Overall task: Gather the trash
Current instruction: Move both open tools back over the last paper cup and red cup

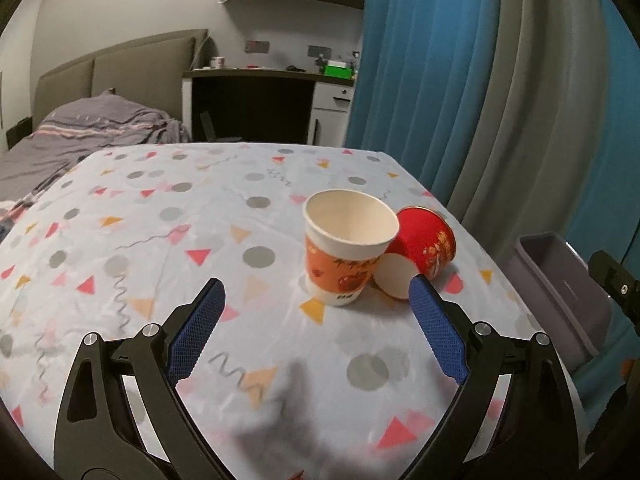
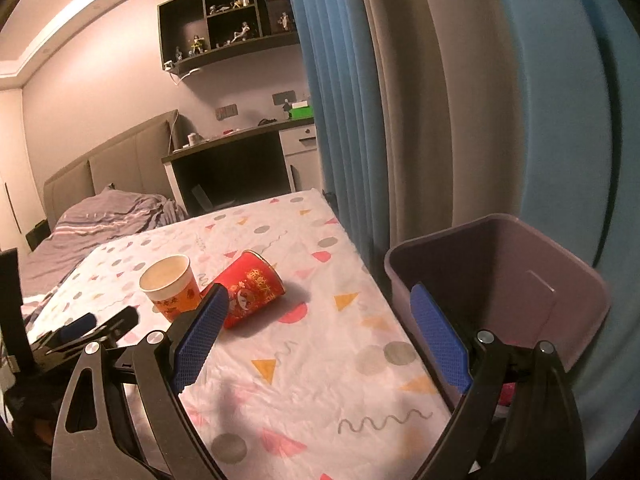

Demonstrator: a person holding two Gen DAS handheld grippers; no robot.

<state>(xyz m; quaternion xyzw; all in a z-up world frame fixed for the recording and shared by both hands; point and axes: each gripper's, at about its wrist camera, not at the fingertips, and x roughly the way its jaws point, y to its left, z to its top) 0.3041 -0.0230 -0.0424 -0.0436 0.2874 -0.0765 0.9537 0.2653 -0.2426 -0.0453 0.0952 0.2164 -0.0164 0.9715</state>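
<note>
We note both claws released, empty | orange cup [image 1: 346, 252] upright touching tipped red cup [image 1: 426, 248] near worktop [image 1: 160, 216] right edge | bin [image 2: 520, 280] beside edge.

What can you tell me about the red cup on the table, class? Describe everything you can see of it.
The red cup is a paper cup with gold printed decoration and a gold rim. It lies tipped on its side on the patterned tablecloth, not upright. In the left wrist view its white base faces the camera, with its open mouth pointing away. It rests right beside the upright orange cup, seemingly touching it. Neither gripper holds it. A purple bin stands off the table's edge nearby.
</note>
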